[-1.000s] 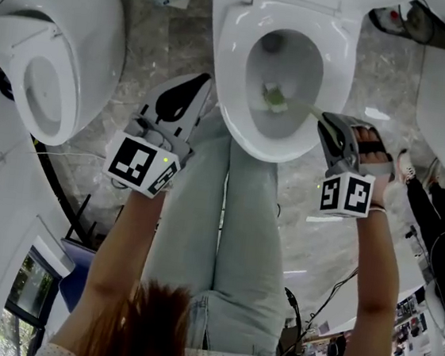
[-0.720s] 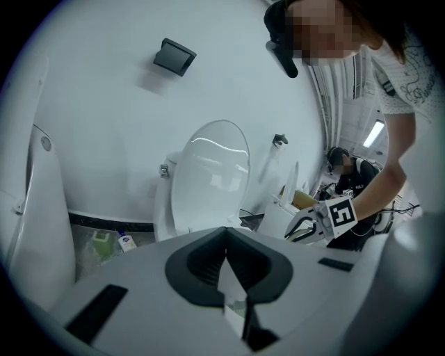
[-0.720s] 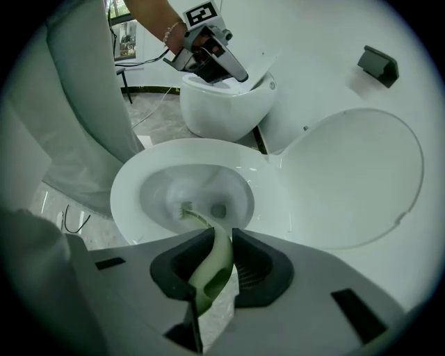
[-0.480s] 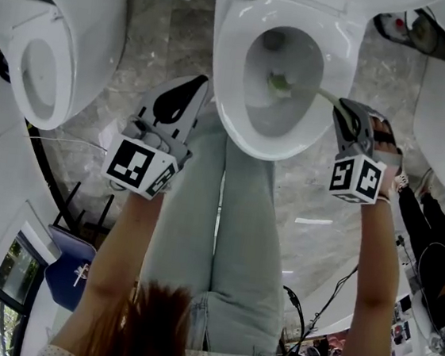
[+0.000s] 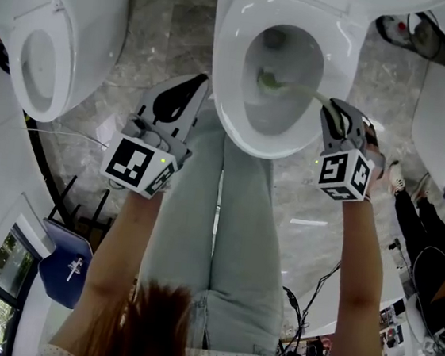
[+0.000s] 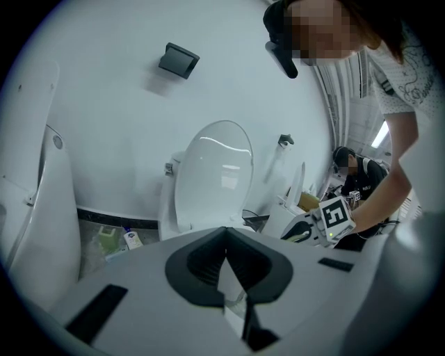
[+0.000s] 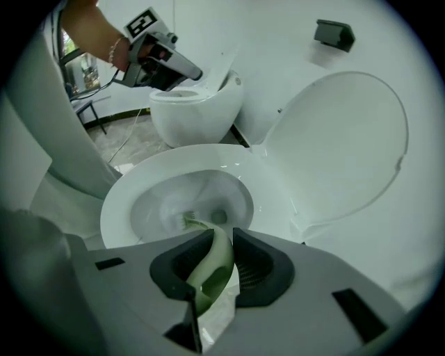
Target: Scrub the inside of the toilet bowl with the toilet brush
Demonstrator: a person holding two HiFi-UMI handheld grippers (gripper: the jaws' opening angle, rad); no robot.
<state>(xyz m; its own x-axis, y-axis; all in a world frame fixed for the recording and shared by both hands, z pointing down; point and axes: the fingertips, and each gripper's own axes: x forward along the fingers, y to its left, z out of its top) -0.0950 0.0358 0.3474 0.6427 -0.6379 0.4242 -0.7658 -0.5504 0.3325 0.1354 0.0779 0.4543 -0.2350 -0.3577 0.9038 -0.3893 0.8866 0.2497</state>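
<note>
Right gripper (image 5: 335,116) has its jaws closed on the pale green handle of the toilet brush (image 5: 269,80). The bristle head is down inside the toilet bowl (image 5: 230,54), against the wall left of the drain hole, so I'd say scrubbing is mid-stroke. Left gripper (image 5: 188,93) hangs off the bowl's left rim over the person's leg, doing nothing: pads pressed together, nothing between them. Risks as I read them: the grip sits far back on a smooth, curved handle, so side load from scrubbing could make it twist or slide in the pads. Pushing hard on a long lever could also flick the head up over the rim and spray water onto the floor or the jeans. The idle left gripper sits close to the rim, so a wide sweep might clip it. View differences: the right gripper view (image 7: 222,259) is the only one showing the handle actually pinched between the pads, plus the raised lid (image 7: 348,139). The head view gives the head's position on the bowl wall best. The left gripper view (image 6: 226,261) misses the bowl interior entirely and only confirms its own jaws are empty.
</note>
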